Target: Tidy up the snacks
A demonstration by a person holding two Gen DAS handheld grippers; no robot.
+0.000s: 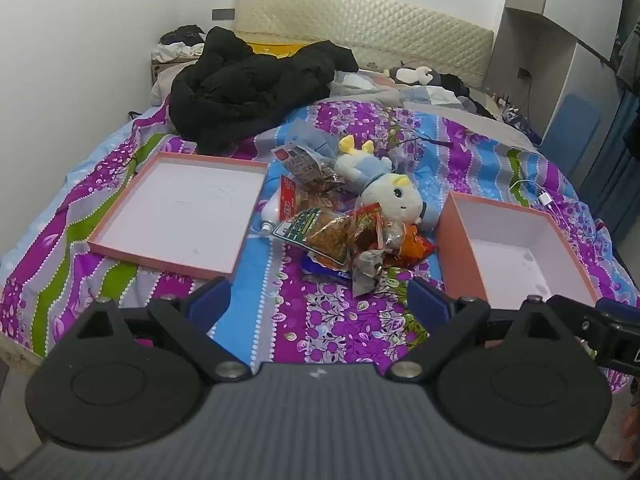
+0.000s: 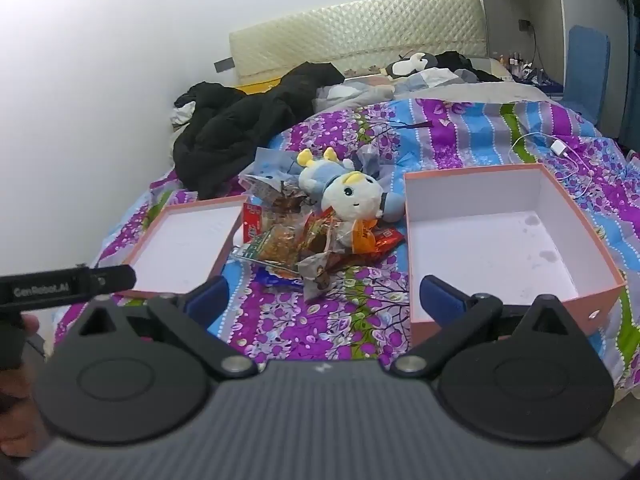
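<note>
Both your left tongs (image 1: pixel 318 296) and right tongs (image 2: pixel 322 294) hang spread and empty, snack pile (image 1: pixel 340 236) dead ahead, awaiting the deep box (image 2: pixel 500 240) beside them.

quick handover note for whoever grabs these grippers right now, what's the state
Left gripper: open, empty, short of the snack pile.
Right gripper: open, empty, beside the deep pink box.
Snacks lie heaped on the bedspread between the shallow pink lid and the deep box, with a plush toy among them.
Done: nothing packed; both containers look empty.
Left: all snacks, probably into the deep box.
</note>
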